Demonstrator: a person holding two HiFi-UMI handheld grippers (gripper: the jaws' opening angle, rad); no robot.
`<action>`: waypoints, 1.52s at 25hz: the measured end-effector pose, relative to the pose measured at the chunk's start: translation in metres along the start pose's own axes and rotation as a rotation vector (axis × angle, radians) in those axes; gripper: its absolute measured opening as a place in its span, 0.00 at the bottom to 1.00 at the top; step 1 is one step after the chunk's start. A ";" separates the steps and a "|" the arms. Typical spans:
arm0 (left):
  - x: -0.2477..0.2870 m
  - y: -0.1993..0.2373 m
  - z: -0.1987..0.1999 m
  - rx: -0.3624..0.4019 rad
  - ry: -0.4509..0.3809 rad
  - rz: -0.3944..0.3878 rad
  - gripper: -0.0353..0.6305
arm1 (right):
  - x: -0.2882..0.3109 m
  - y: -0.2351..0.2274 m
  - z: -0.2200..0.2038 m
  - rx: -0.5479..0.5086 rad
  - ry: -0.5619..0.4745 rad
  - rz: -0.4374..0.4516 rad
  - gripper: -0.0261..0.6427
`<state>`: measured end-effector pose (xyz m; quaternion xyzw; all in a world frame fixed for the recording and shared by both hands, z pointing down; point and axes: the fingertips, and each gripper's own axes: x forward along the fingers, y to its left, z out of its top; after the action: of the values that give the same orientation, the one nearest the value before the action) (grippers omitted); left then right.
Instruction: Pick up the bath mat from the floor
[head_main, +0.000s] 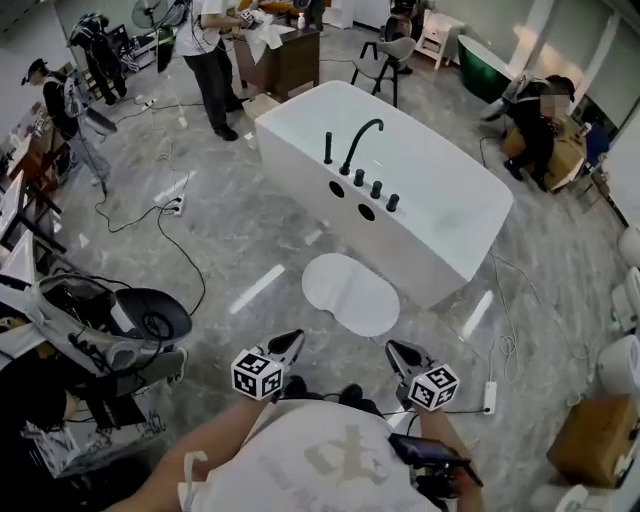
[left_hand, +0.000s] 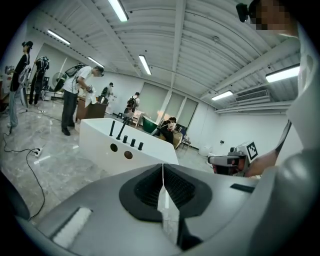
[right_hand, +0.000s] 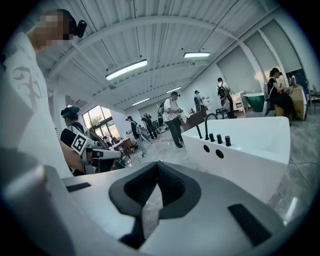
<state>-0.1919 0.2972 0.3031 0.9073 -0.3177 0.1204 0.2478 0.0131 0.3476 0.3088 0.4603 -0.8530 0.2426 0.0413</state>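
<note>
The bath mat (head_main: 350, 293) is a white, rounded oval that lies flat on the marble floor, right against the front of the white bathtub (head_main: 452, 262). My left gripper (head_main: 297, 337) hovers just short of the mat's near left edge, jaws shut and empty. Near the mat's near right edge my right gripper (head_main: 392, 347) is held the same way, also shut with nothing in it. Both grippers are apart from the mat. In the left gripper view the left gripper (left_hand: 162, 165) points at the tub (left_hand: 100, 142); the right gripper (right_hand: 157, 163) faces the tub (right_hand: 250, 150) too. Neither gripper view shows the mat.
A black faucet (head_main: 358, 145) and knobs stand on the tub's rim. Cables and a power strip (head_main: 489, 397) lie on the floor to the right. A cluttered cart (head_main: 120, 335) stands at the left, a cardboard box (head_main: 590, 440) at the right. Several people stand farther back.
</note>
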 end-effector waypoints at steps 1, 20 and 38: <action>-0.003 0.002 -0.001 -0.001 0.001 -0.003 0.07 | 0.001 0.002 -0.001 0.005 -0.005 -0.006 0.05; -0.052 0.058 -0.025 -0.043 0.019 -0.036 0.07 | 0.025 0.034 -0.018 0.054 0.037 -0.144 0.05; -0.057 0.097 -0.008 -0.025 -0.010 -0.042 0.07 | 0.067 0.039 0.000 0.031 0.038 -0.171 0.05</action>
<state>-0.2976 0.2652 0.3242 0.9113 -0.3012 0.1065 0.2600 -0.0570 0.3143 0.3141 0.5273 -0.8058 0.2601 0.0708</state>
